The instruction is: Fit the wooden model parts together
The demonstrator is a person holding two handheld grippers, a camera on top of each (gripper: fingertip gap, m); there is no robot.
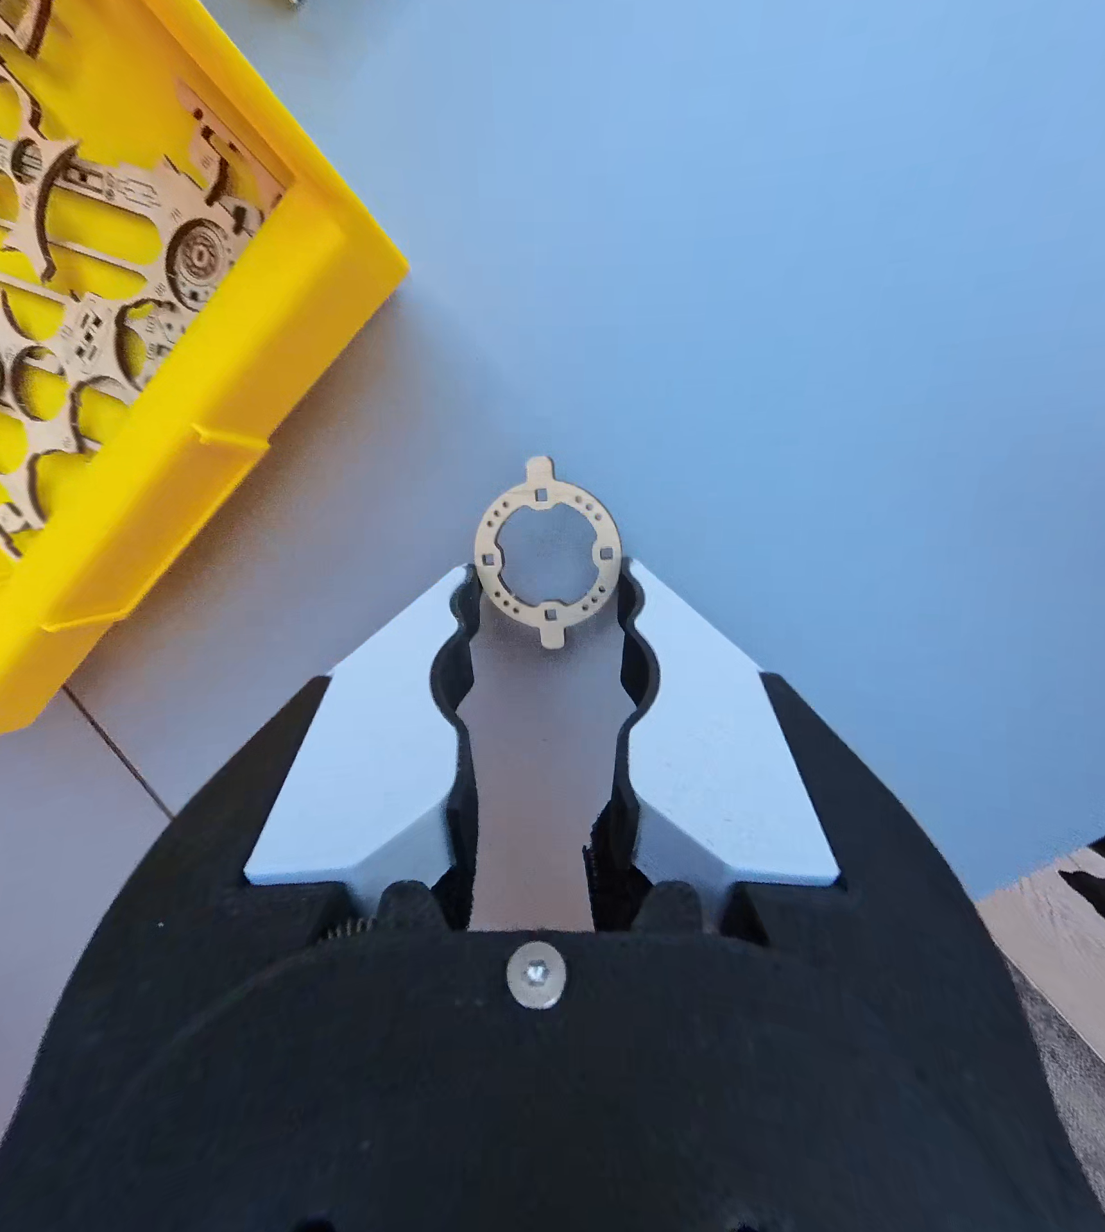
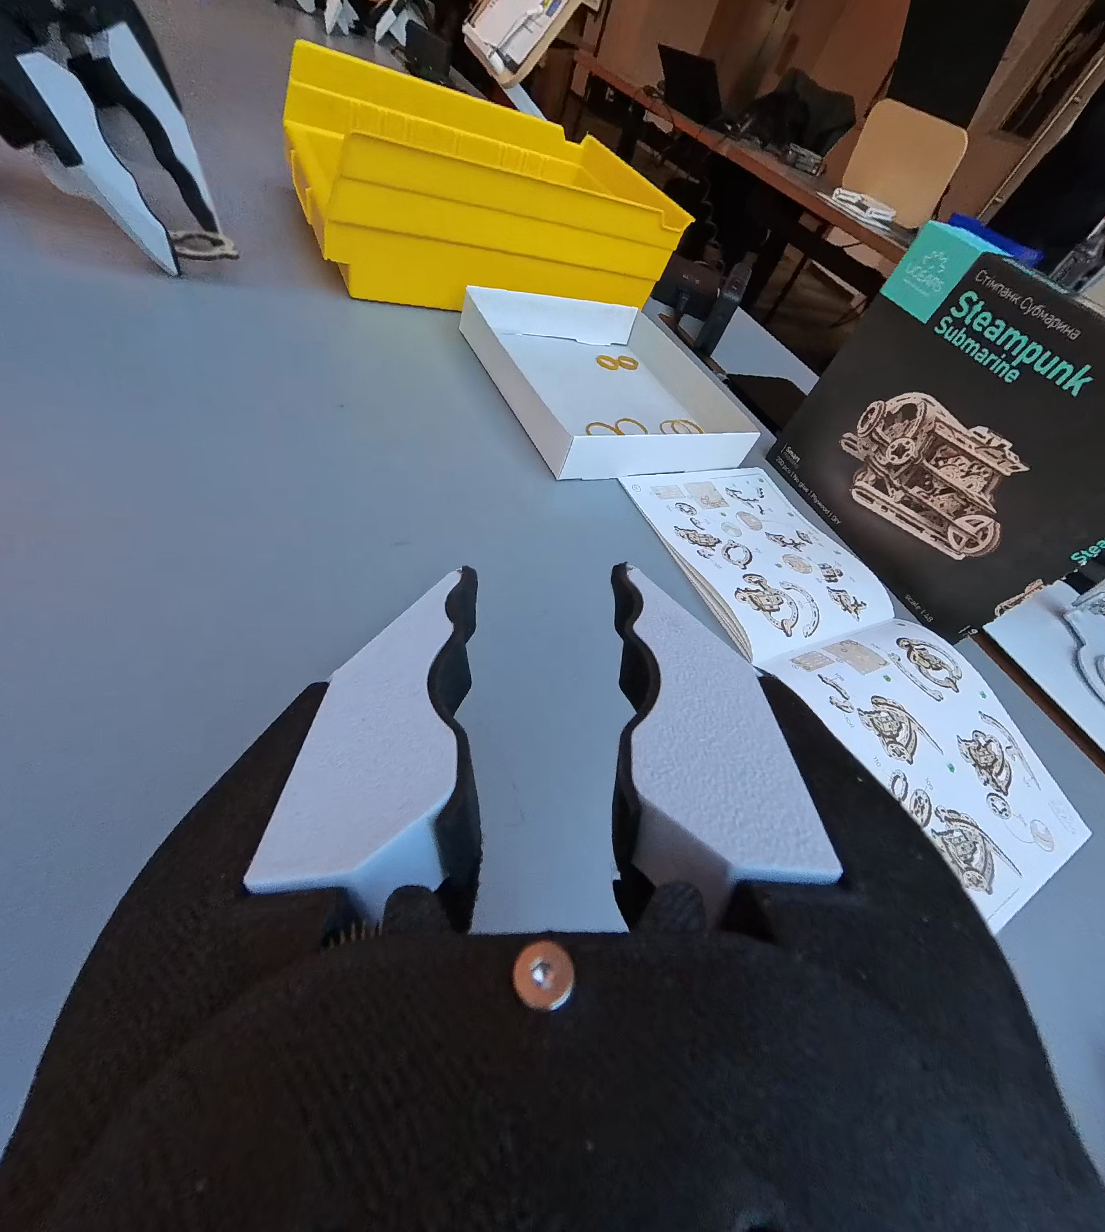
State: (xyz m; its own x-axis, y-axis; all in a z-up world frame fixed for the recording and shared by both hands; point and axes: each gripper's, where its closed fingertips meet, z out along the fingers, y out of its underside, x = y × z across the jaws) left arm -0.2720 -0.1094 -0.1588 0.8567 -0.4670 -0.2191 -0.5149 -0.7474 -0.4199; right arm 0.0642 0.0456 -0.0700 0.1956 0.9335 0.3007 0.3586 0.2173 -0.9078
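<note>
Overhead, one wooden ring [image 1: 547, 552] pinched in left gripper [image 1: 547, 572] jaws; right gripper [image 2: 543, 575] jaws parted, empty.

I see a grey tabletop [image 2: 203, 433] near, a long brown table [image 2: 770, 167] far right with dark gear, a pale chair back [image 2: 903, 160] beyond it, dim brownish wall [image 2: 636, 33] behind.

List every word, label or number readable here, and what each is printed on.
I won't copy out writing; these bear it.
Dark model-kit box: large teal and white lettering, legible.
Open instruction booklet: tiny numbers, too small to read.
Wooden sheets in the yellow bin: engraved marks, blurred.
Wooden ring: none.
</note>
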